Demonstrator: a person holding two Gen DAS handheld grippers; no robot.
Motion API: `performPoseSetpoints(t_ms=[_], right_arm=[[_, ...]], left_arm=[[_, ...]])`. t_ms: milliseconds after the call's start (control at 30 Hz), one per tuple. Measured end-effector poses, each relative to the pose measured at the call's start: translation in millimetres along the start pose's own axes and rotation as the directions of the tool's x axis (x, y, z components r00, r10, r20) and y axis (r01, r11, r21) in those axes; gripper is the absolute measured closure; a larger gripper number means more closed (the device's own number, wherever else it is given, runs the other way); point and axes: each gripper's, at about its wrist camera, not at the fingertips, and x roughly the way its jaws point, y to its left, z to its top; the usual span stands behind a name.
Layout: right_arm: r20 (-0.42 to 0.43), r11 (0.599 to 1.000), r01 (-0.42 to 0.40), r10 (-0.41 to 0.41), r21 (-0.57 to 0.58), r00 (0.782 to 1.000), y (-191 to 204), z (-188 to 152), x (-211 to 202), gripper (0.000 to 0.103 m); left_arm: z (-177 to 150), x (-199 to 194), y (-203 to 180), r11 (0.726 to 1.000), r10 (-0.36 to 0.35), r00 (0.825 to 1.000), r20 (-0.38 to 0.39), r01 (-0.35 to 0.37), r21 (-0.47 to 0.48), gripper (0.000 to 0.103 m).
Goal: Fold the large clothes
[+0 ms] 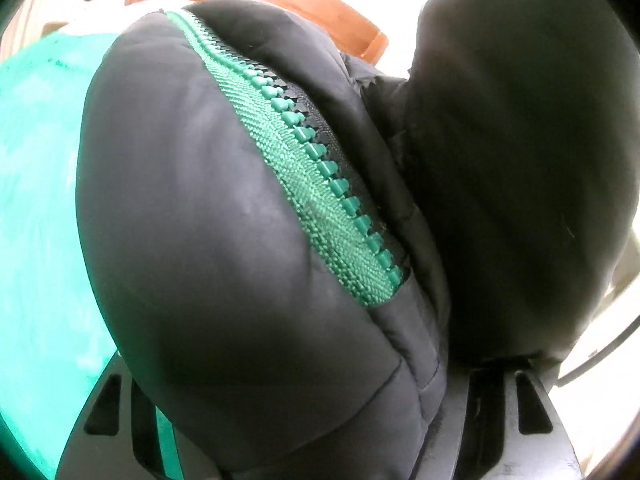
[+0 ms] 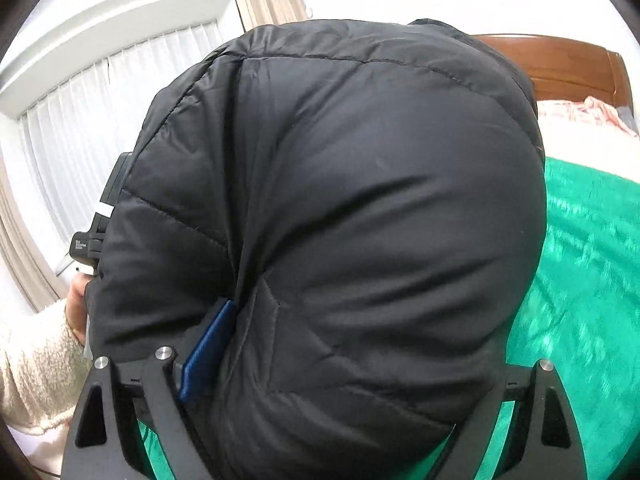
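While bunching above the green bed cover (image 2: 592, 272), black puffer jacket (image 1: 192, 208), green zipper (image 1: 316, 208) showing, bulging between left gripper (image 1: 304, 420) fingers; likewise filling right gripper (image 2: 340, 400), both clamping padding.

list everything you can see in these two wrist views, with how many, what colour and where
puffer jacket: one, black, bunched between both claws, filling both views
zipper: one, green, running along the jacket in the left wrist view
bedspread: one, green, under the jacket
headboard: one, brown wood, far end of the bed
bedding: pink and white, below the headboard
curtains: white sheers with beige drapes, at the window behind
sleeve: one, cream fleece, lower left of the right wrist view
left claw: black, closed on the jacket
right claw: black with a blue pad, closed on the jacket
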Motion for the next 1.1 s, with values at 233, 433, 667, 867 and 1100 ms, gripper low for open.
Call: performPoseSetpoints(t_ms=[233,433,667,867,1100], right_arm=[[-0.146,0.937,0.113,-0.068,0.33,0.987,-110,1,45,0.002],[-0.086,0.938,0.24,-0.226,0.251,0.97,-93,-36,2,0.002],[0.259,0.873,0.478,-0.485,0.092,0.836,-16,-62,-111,0.0],[0.193,0.854,0.489,-0.517,0.175,0.834,4,-62,-147,0.0],[0.207,0.835,0.549,-0.543,0.028,0.814,68,-83,-185,0.0]], left_arm=[[40,100,43,0.956,0.289,0.955,-0.061,-0.291,-0.027,0.005],[14,90,26,0.944,0.328,0.945,0.013,-0.328,0.018,0.013],[-34,23,-80,0.795,0.492,0.811,0.317,-0.567,0.214,0.0],[-96,-55,-133,0.73,0.547,0.726,0.417,-0.657,0.186,0.0],[-164,-107,-153,0.709,0.557,0.663,0.5,-0.693,0.129,0.0]])
